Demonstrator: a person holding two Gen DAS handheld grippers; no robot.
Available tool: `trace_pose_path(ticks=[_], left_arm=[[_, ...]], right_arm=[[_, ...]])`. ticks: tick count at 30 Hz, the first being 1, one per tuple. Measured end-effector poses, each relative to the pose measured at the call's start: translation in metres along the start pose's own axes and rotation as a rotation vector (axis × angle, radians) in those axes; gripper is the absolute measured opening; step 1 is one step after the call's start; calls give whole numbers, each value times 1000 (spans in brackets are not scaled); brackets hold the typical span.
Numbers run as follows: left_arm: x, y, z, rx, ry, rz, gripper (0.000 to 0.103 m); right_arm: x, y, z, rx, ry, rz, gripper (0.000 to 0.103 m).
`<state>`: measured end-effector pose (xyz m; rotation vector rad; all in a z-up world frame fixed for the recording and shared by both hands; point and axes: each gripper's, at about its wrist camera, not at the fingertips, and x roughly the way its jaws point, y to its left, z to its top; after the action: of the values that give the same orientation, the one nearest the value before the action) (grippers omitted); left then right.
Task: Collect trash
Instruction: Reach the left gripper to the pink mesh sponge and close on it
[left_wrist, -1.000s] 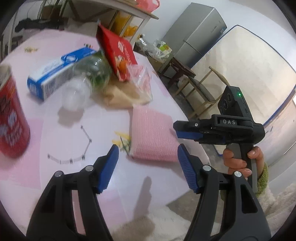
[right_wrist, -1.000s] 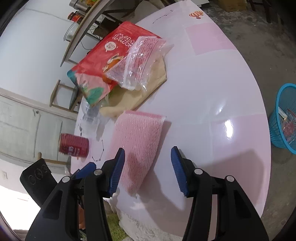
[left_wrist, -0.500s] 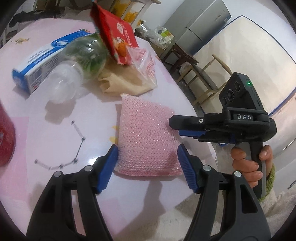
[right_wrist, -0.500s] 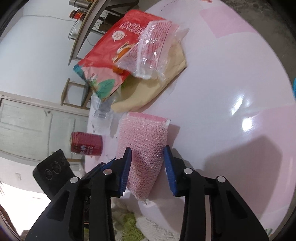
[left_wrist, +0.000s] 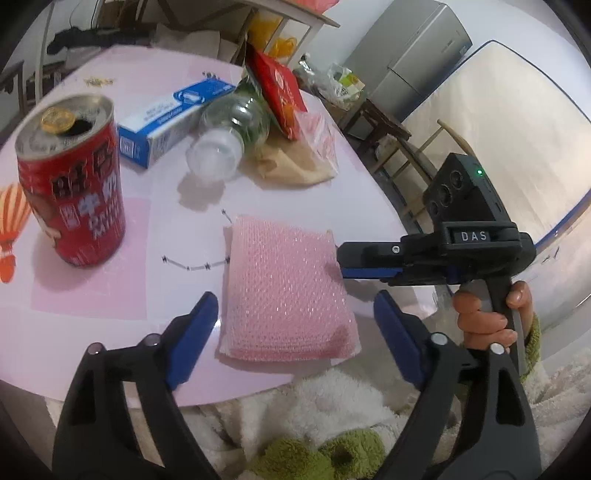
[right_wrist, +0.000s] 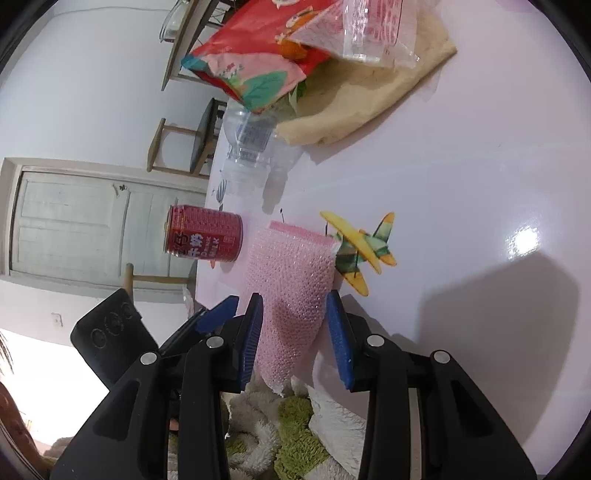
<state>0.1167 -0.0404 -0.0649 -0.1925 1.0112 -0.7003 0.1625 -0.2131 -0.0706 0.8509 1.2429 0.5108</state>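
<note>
A pink bubble-wrap pouch (left_wrist: 286, 291) lies at the near edge of the pink round table (left_wrist: 110, 332). My left gripper (left_wrist: 295, 332) is open, its fingers on either side of the pouch's near end. My right gripper (right_wrist: 295, 332) is closing around the pouch (right_wrist: 291, 295) from its right side, with the pads close to it; it also shows in the left wrist view (left_wrist: 369, 264). Other trash lies beyond: a red can (left_wrist: 72, 184), a clear bottle (left_wrist: 229, 136), a blue box (left_wrist: 173, 118), a red snack bag (left_wrist: 279, 92), a clear bag (right_wrist: 362, 29).
A beige cloth (right_wrist: 373, 96) lies under the bags. A yellow toy plane (right_wrist: 362, 251) sits beside the pouch. A wooden chair (left_wrist: 436, 147) and a grey fridge (left_wrist: 413, 55) stand past the table. White-and-green fluffy fabric (left_wrist: 314, 424) is below the table edge.
Both grippers moved in on the pink pouch. The right gripper's fingers narrowed around it and the pouch slid toward the table's near edge. The left gripper stayed open.
</note>
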Motion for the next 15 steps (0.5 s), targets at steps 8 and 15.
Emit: trace_pose_path(ticks=[8, 15], left_arm=[[17, -20, 6, 78, 40, 113, 85], [34, -31, 3, 160, 75, 222, 85]], right_arm=[[-41, -5, 4, -11, -118, -68, 48], [-70, 8, 25, -104, -257, -231, 59]])
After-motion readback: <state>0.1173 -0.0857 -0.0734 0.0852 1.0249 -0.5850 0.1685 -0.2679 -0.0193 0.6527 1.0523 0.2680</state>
